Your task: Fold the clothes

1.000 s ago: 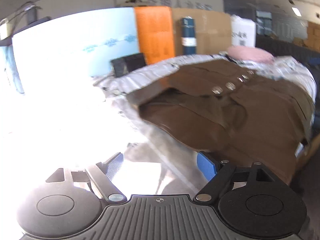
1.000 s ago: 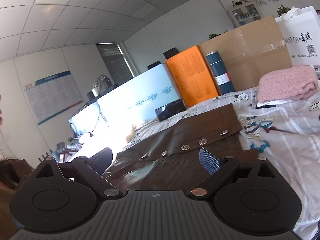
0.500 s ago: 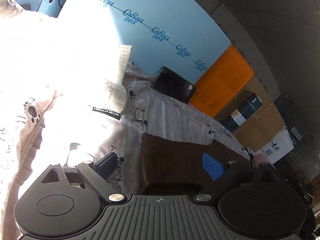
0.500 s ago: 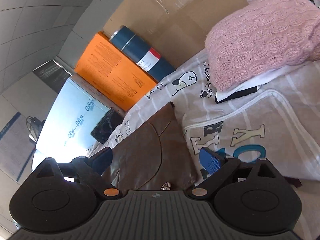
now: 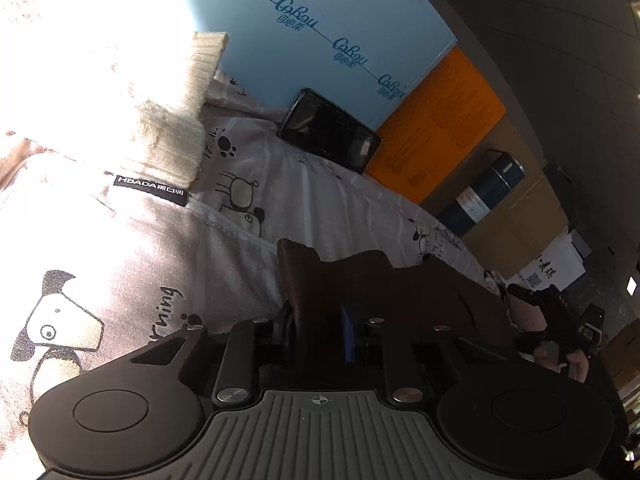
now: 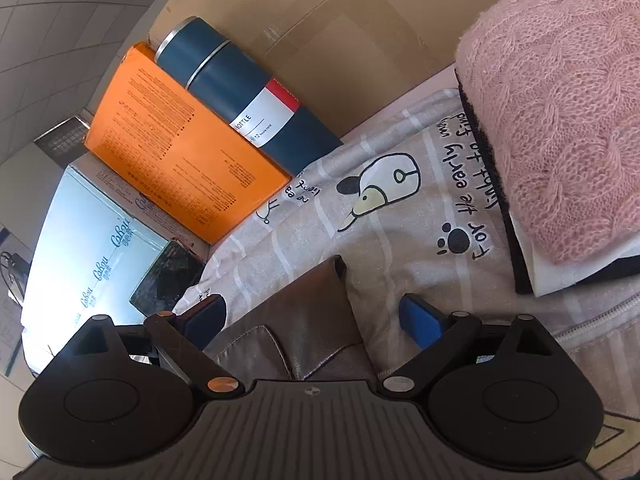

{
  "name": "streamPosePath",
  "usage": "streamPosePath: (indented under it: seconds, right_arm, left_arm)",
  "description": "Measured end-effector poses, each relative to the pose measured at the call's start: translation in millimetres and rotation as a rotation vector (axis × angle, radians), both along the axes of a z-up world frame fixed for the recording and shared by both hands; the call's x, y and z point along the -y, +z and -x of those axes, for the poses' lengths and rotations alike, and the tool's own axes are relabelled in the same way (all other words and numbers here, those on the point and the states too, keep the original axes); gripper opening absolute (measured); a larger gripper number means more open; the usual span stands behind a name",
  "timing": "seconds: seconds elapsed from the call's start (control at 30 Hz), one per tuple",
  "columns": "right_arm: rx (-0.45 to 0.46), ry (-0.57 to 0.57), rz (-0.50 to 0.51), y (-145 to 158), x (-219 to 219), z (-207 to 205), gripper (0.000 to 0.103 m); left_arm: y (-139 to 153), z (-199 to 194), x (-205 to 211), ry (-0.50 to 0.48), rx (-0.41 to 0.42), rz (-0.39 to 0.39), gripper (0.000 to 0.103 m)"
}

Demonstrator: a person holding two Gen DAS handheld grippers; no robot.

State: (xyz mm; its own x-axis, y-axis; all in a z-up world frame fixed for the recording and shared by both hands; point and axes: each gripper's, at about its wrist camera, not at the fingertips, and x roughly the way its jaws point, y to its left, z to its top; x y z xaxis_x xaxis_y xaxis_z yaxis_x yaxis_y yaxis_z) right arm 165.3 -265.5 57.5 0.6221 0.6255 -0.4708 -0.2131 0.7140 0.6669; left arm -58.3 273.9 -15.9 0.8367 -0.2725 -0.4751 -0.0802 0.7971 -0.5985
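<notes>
A brown leather-like garment (image 5: 400,280) lies on the cartoon-print bed sheet (image 5: 248,248). In the left wrist view my left gripper (image 5: 318,328) is closing its jaws on a raised corner of this garment, and the fabric sits pinched between the two pads. In the right wrist view another corner of the brown garment (image 6: 304,320) lies flat between the fingers of my right gripper (image 6: 314,314). That gripper stands open, with its pads clear of the cloth on both sides.
A cream knit garment (image 5: 160,92) lies far left and a folded pink knit (image 6: 560,120) far right. At the bed's back stand a blue box (image 5: 320,8), a black tablet (image 5: 328,130), an orange box (image 6: 176,148), a dark blue bottle (image 6: 240,92) and cardboard (image 6: 360,20).
The left jaws came together on the brown garment's corner. The right gripper moved in lower over the other corner and stayed open.
</notes>
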Motion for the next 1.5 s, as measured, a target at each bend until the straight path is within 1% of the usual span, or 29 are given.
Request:
streamPosePath:
  seconds: [0.03,0.1,0.17,0.2,0.23,0.27,0.3,0.33,0.37,0.47,0.53,0.63,0.7,0.73,0.8,0.87,0.93,0.97,1.0,1.07,1.1,1.13,1.17,1.2,1.23,1.27,1.33,1.4,1.5]
  right_arm:
    - [0.015,0.022,0.016,-0.1,-5.1,1.0,0.091]
    - [0.036,0.061,0.048,-0.2,-16.5,3.4,0.077]
    - [0.056,0.084,0.087,0.9,-24.1,8.9,0.058]
    - [0.072,0.080,0.108,2.2,-24.9,11.9,0.051]
    - [0.088,0.076,0.129,3.5,-25.7,14.8,0.037]
    - [0.105,0.073,0.151,4.8,-26.5,17.7,0.029]
    - [0.121,0.069,0.172,6.1,-27.3,20.6,0.025]
    - [0.145,0.060,0.189,9.4,-27.3,24.2,0.015]
    - [0.176,0.046,0.202,14.2,-26.8,28.2,0.013]
    - [0.270,0.005,0.243,28.5,-25.2,40.4,0.009]
    - [0.330,-0.030,0.277,37.5,-24.7,47.2,0.008]
    - [0.375,-0.123,0.322,49.4,-23.4,44.6,0.007]
    - [0.394,-0.175,0.350,56.5,-23.8,37.6,0.007]
    - [0.384,-0.186,0.365,56.4,-24.2,33.1,0.007]
    - [0.339,-0.191,0.386,51.9,-24.6,22.9,0.007]
    - [0.292,-0.188,0.412,45.1,-25.5,14.5,0.008]
    - [0.243,-0.164,0.453,32.7,-27.4,10.9,0.010]
    - [0.218,-0.153,0.473,26.6,-28.4,9.0,0.015]
    - [0.191,-0.145,0.484,21.8,-27.7,7.7,0.017]
    - [0.154,-0.127,0.472,19.3,-20.7,10.8,0.028]
    - [0.138,-0.117,0.463,18.7,-16.8,13.1,0.031]
    - [0.122,-0.107,0.453,18.1,-12.9,15.4,0.042]
    - [0.110,-0.094,0.447,18.4,-9.2,19.6,0.053]
    - [0.104,-0.076,0.439,19.5,-5.7,25.5,0.058]
    - [0.099,-0.056,0.427,20.5,-2.2,31.6,0.063]
    - [0.086,-0.031,0.414,20.9,0.2,37.0,0.066]
    - [0.056,0.023,0.399,20.9,1.7,47.2,0.067]
    - [0.052,0.064,0.411,21.4,-0.8,58.9,0.068]
    - [0.057,0.110,0.441,23.2,-3.3,76.4,0.070]
  left_arm:
    - [-0.2,0.2,1.9,-0.011,0.002,-0.003,0.014]
    - [4.6,2.1,8.6,-0.023,0.023,-0.034,0.014]
    - [12.9,5.1,17.4,-0.027,0.056,-0.082,0.012]
    - [17.1,6.6,21.8,-0.029,0.073,-0.106,0.008]
    - [21.2,8.0,26.2,-0.031,0.089,-0.130,0.007]
    - [25.8,9.4,30.8,-0.033,0.107,-0.160,0.006]
    - [31.9,9.9,36.7,-0.037,0.127,-0.214,0.006]
    - [38.1,10.6,41.9,-0.043,0.147,-0.266,0.006]
    - [44.2,10.8,44.7,-0.055,0.168,-0.311,0.006]
    - [60.3,1.9,52.6,-0.031,0.215,-0.431,0.006]
    - [67.9,-12.1,55.3,-0.020,0.235,-0.475,0.005]
    - [75.5,-41.1,62.7,-0.012,0.247,-0.537,0.005]
    - [75.0,-63.4,65.5,-0.009,0.228,-0.559,0.005]
    - [72.8,-73.6,65.6,-0.010,0.208,-0.564,0.006]
    - [62.0,-89.9,66.0,-0.012,0.138,-0.590,0.006]
    - [47.4,-98.3,65.2,-0.010,0.076,-0.603,0.009]
    - [34.0,-99.1,63.4,0.003,0.039,-0.633,0.017]
    - [31.4,-97.4,62.2,0.010,0.037,-0.638,0.022]
    - [31.5,-93.7,60.6,0.025,0.040,-0.647,0.025]
    - [37.3,-82.0,55.9,0.062,0.069,-0.657,0.035]
    - [42.4,-74.2,52.6,0.077,0.095,-0.643,0.051]
    - [47.5,-66.4,49.3,0.092,0.120,-0.629,0.072]
    - [52.6,-58.5,46.5,0.103,0.146,-0.615,0.080]
    - [57.1,-50.2,46.0,0.097,0.171,-0.601,0.087]
    - [61.6,-42.0,45.4,0.091,0.195,-0.587,0.088]
    - [65.9,-33.9,45.2,0.082,0.220,-0.573,0.088]
    - [70.2,-19.9,50.2,0.023,0.265,-0.554,0.092]
    - [73.1,-6.7,56.9,-0.041,0.303,-0.545,0.096]
    - [70.0,7.0,74.7,-0.143,0.310,-0.583,0.096]
